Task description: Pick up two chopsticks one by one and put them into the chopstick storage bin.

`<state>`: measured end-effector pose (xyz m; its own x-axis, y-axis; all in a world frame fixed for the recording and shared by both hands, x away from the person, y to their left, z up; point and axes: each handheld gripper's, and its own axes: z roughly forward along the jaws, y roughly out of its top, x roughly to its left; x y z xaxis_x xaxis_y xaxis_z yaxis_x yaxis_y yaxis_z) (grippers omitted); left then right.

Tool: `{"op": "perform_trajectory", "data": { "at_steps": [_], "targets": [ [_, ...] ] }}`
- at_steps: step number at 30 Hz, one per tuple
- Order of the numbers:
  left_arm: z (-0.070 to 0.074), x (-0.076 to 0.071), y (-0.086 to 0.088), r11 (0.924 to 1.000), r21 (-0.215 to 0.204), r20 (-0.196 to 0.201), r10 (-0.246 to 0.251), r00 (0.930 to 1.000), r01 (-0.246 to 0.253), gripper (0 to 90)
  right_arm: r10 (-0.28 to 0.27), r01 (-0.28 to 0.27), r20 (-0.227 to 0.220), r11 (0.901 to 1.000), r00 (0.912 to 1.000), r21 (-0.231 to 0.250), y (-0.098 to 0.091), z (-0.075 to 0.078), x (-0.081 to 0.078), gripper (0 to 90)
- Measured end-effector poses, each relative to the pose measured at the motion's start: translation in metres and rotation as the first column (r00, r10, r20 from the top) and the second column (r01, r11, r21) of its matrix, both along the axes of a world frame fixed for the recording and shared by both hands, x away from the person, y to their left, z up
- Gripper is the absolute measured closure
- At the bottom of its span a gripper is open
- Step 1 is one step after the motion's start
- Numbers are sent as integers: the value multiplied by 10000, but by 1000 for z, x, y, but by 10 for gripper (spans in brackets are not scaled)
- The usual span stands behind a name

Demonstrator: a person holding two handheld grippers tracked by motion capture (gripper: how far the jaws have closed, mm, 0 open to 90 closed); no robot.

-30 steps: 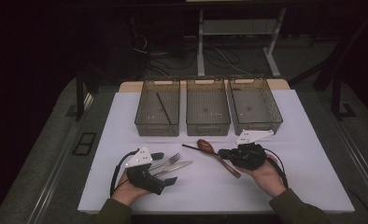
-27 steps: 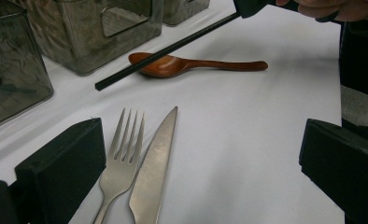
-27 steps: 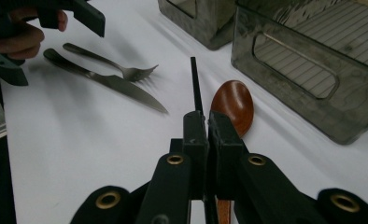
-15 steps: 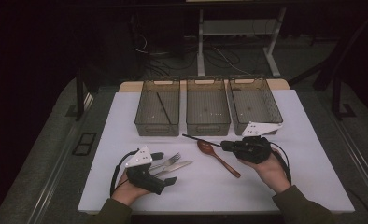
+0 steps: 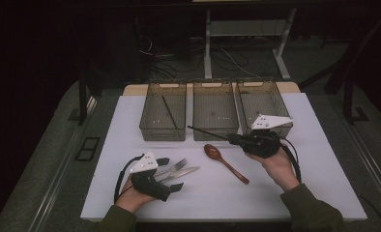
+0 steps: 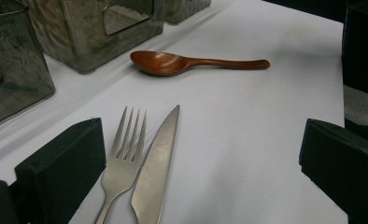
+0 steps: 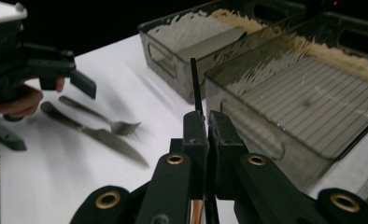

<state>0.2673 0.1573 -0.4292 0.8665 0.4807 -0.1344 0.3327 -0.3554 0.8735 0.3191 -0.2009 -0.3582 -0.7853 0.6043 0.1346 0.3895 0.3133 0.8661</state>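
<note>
The right gripper (image 5: 238, 139), clenched on a black chopstick (image 5: 208, 133), has been lifted from the spoon (image 5: 226, 163) toward the trays at frame centre. The chopstick is probably meant for the left tray (image 5: 163, 131), where another lies. The left gripper (image 5: 170, 174) is held released around fork (image 5: 171, 167) and knife (image 5: 180, 173).

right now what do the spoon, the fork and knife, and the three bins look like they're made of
Spoon: looks like wood, reddish-brown with a smooth, slightly glossy finish, possibly lacquered.
Fork and knife: metal, likely stainless steel; silver-grey with a dull brushed sheen.
Bins: seemingly clear smoke-tinted plastic; you can see through the walls, and their surface looks rippled in the right gripper view.
</note>
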Motion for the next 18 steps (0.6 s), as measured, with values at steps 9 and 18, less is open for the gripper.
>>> {"op": "perform_trajectory", "data": {
  "at_steps": [9,18],
  "targets": [
    [0,0,0,10000,-15,0,6,10000,-6,0,-242,237,362,9996,9991,145,13,15,21,855],
    [0,0,0,10000,-4,12,-35,10000,35,0,-492,490,538,9988,9973,34,35,24,45,855]
  ]
}}
